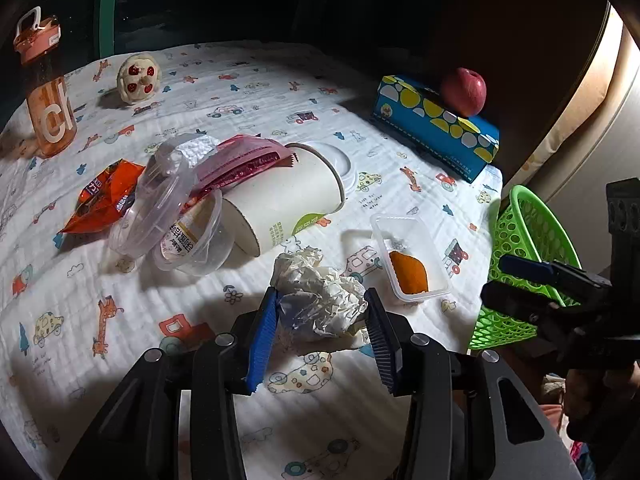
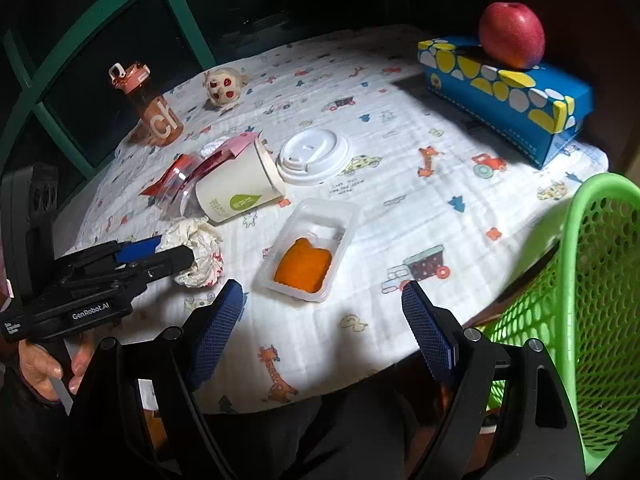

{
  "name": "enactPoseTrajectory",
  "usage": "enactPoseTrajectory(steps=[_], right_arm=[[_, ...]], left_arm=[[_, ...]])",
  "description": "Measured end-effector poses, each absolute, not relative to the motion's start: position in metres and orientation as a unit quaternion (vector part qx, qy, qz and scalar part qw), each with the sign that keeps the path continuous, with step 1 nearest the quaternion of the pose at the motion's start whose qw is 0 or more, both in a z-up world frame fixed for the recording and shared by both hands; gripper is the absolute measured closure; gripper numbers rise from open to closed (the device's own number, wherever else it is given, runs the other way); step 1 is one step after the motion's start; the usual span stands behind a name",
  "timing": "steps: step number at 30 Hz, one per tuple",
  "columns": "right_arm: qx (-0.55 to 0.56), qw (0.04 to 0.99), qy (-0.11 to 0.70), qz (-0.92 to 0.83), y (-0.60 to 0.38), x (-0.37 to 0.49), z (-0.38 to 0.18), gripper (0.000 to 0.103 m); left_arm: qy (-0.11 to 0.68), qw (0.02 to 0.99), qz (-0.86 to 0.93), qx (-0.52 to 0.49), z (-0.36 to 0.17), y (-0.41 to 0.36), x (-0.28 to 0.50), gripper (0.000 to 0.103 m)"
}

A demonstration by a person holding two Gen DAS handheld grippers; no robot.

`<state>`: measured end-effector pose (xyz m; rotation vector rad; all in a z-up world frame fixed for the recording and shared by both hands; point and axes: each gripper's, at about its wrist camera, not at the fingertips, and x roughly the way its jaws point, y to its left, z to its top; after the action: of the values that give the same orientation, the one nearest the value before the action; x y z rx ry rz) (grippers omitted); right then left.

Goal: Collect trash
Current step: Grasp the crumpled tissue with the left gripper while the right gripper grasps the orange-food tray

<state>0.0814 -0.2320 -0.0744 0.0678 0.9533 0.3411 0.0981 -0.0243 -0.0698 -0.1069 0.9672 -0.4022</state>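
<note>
because the trash lies scattered over the tabletop [image 2: 400, 208], the green basket [image 2: 592, 280] waits just off its near right edge, within reach. the tipped paper cup [image 2: 236, 190], its lid [image 2: 314, 156] and the clear tray [image 2: 308, 248] lie nearby. the left claw [image 1: 320, 312] has closed on the crumpled wrapper [image 1: 320, 296], both pads touching it. the right claw [image 2: 324, 320] hangs open and empty, just short of the tray.
</note>
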Motion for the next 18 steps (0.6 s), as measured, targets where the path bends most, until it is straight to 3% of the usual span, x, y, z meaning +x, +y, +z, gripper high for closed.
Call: enactPoseTrajectory(steps=[11,18], right_arm=[[0.009,0.857,0.489,0.16,-0.199,0.103,-0.12,0.022],[0.011,0.869,0.473,0.148,-0.2,0.114,-0.12,0.044]], left_arm=[[0.458,0.868,-0.181,-0.064,-0.066,-0.008,0.093,0.061],[0.46,0.867,-0.175,-0.069,-0.068,-0.003,0.095,0.061]])
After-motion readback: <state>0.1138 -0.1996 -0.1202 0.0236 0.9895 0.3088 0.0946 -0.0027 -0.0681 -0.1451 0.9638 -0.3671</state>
